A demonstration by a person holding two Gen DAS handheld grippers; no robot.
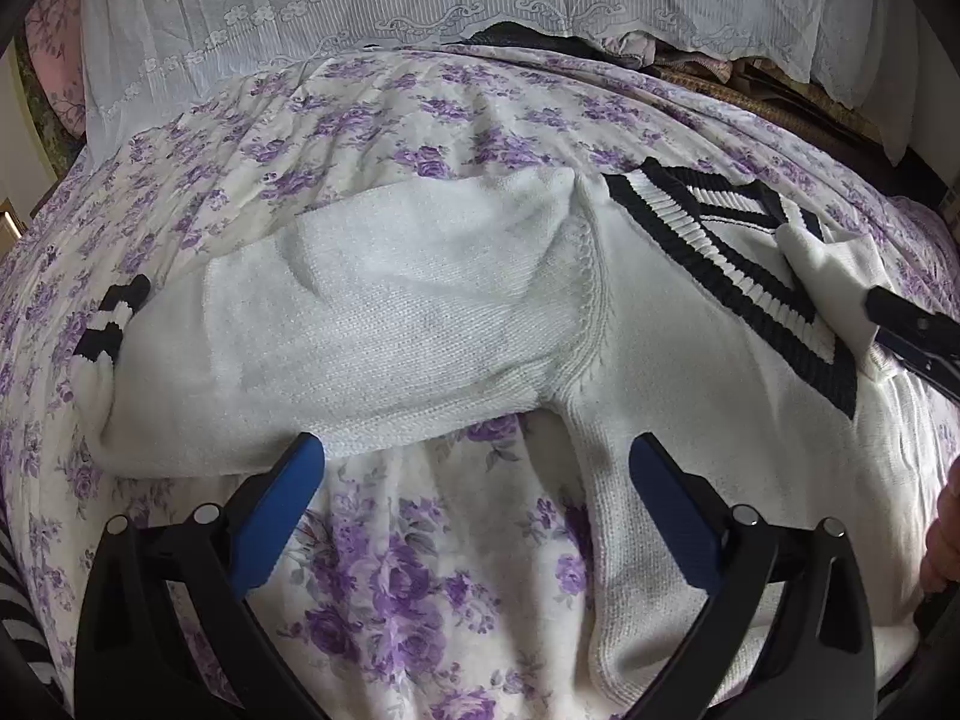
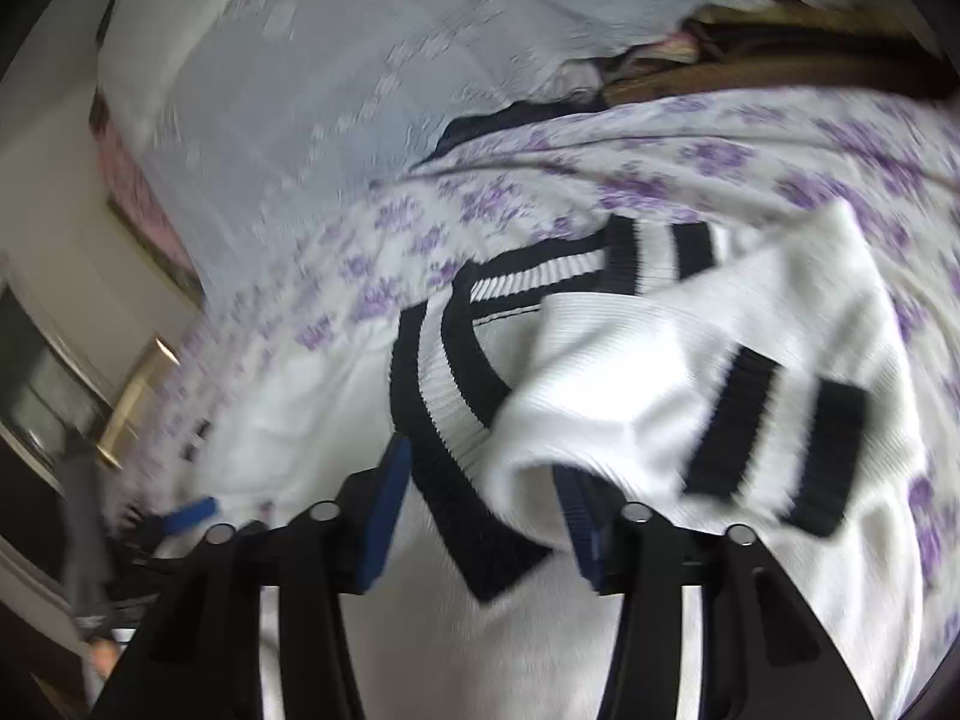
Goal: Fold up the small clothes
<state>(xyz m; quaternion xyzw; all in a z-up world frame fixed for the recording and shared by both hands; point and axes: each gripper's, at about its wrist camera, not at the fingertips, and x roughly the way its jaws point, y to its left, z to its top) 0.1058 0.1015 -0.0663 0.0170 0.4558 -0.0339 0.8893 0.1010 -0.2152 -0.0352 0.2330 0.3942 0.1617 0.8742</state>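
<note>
White sweater (image 1: 420, 312) spread on the floral bedspread (image 1: 420, 570), one sleeve on the move.

The left gripper (image 1: 477, 468) hovered with fingers spread wide at the sleeve's lower edge, gripping nothing. The right gripper (image 2: 486, 516) had the striped-cuff sleeve (image 2: 690, 372) draped over it near the black-and-white V-neck (image 2: 438, 384); its blue pads stood apart, though blur left any pinch on the knit unclear.

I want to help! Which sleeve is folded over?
The right-hand sleeve, draped over the striped collar. The left-hand sleeve lies spread flat on the sheet.
</note>
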